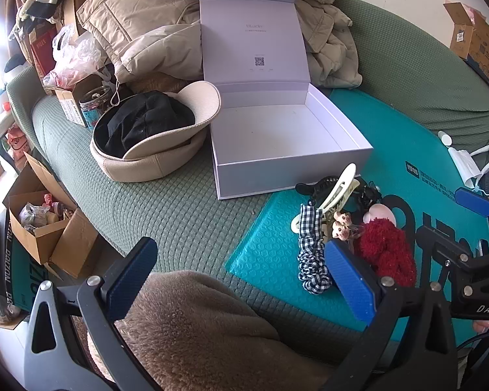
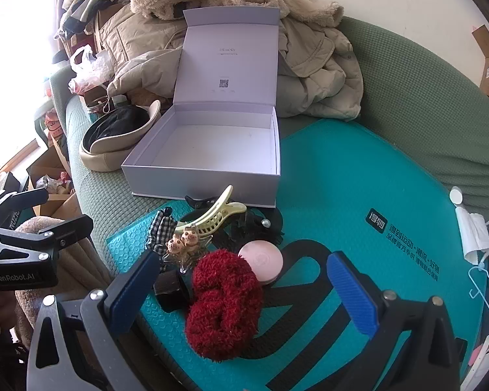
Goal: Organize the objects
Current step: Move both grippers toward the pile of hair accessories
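Looking at your right gripper (image 2: pixel 241 296), you had both jaws spread wide with nothing clamped, and the red fuzzy scrunchie (image 2: pixel 225 306) sat right between them, not touched as far as I could tell. It lay on the teal bubble mailer (image 2: pixel 358 176), long axis running roughly 7 to 1 o'clock in the right wrist view, so about in line with your fingers rather than across them. The pink compact (image 2: pixel 260 260) was touching its far end at 1 o'clock, and the cream claw clip (image 2: pixel 212 218) and checked scrunchie (image 2: pixel 161 231) sat further out at 11 to 12. The open white box (image 2: pixel 208 172) was beyond the pile at 12, empty inside. Your left gripper (image 1: pixel 241 277) was just as wide open and empty, hanging over a brown fleece, with the red scrunchie off at its 2 o'clock. So I'd say the right hand was clearly the nearer one for that pick.
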`<action>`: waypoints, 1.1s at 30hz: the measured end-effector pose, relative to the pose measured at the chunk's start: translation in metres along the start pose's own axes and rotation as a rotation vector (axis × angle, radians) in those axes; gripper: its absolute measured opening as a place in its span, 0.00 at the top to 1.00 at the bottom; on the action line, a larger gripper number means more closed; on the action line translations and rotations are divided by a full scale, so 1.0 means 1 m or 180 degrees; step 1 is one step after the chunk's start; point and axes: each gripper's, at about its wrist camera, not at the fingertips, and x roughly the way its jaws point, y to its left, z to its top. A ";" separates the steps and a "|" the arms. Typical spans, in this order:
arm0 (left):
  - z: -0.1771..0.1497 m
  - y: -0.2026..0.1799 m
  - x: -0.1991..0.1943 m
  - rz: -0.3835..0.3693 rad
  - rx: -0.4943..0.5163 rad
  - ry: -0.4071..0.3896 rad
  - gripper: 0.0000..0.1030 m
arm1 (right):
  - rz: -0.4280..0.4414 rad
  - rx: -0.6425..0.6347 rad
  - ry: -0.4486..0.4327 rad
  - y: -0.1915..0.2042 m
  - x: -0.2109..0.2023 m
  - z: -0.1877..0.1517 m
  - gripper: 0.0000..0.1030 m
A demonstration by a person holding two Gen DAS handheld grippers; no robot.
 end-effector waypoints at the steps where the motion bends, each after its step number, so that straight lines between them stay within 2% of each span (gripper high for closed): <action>1: 0.000 0.000 0.000 -0.0007 0.0001 -0.0001 0.01 | 0.0002 -0.0005 -0.0001 0.000 0.000 0.000 0.01; 33: -0.008 -0.005 0.002 -0.0099 0.0014 0.0076 0.01 | 0.0030 0.0032 0.0004 -0.002 -0.002 -0.007 0.01</action>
